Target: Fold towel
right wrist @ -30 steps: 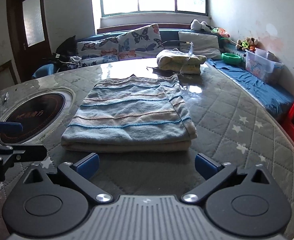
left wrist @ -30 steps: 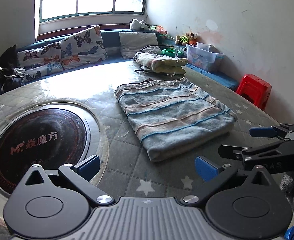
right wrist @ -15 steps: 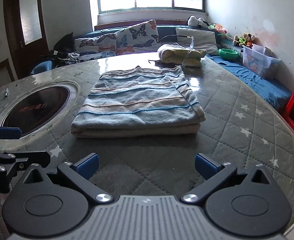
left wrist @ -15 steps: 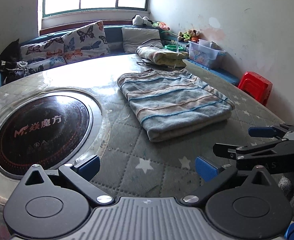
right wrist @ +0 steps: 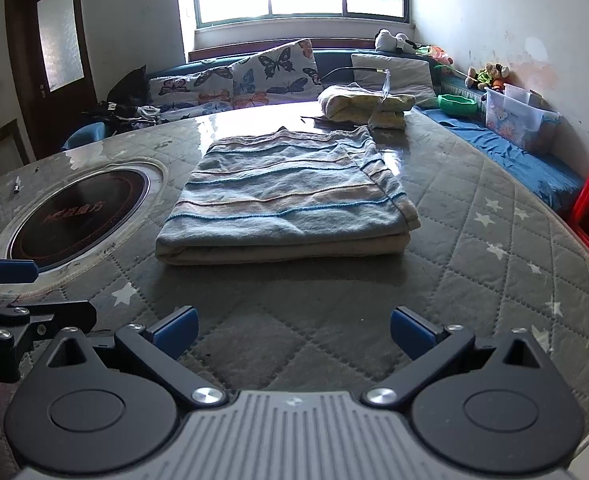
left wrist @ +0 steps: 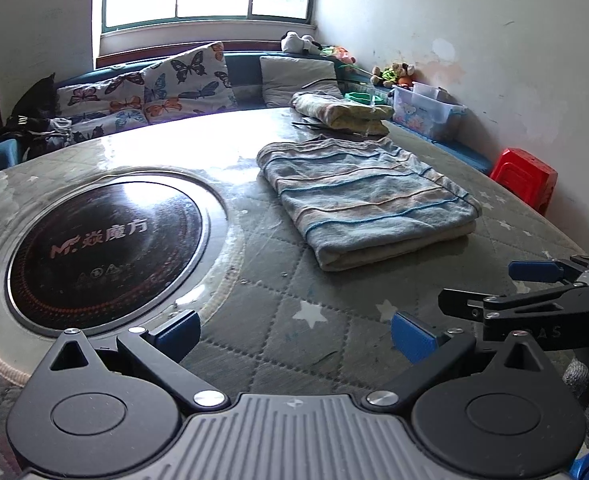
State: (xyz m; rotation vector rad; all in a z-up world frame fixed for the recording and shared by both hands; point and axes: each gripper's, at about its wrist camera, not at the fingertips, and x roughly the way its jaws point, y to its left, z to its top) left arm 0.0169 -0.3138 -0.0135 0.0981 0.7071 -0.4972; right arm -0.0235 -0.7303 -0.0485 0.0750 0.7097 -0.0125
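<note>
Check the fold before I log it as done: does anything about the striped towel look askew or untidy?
Mostly neat. The striped towel lies folded flat on the quilted table cover, but its far edge bunches and its right edges are not flush. Both grippers are open and clear of it.

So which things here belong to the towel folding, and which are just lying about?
Belongs to the job:
striped towel, folded on the table
left gripper, jaws open
right gripper, jaws open

Just lying about:
yellow bundle of cloth
round cooktop
butterfly cushions
red stool
</note>
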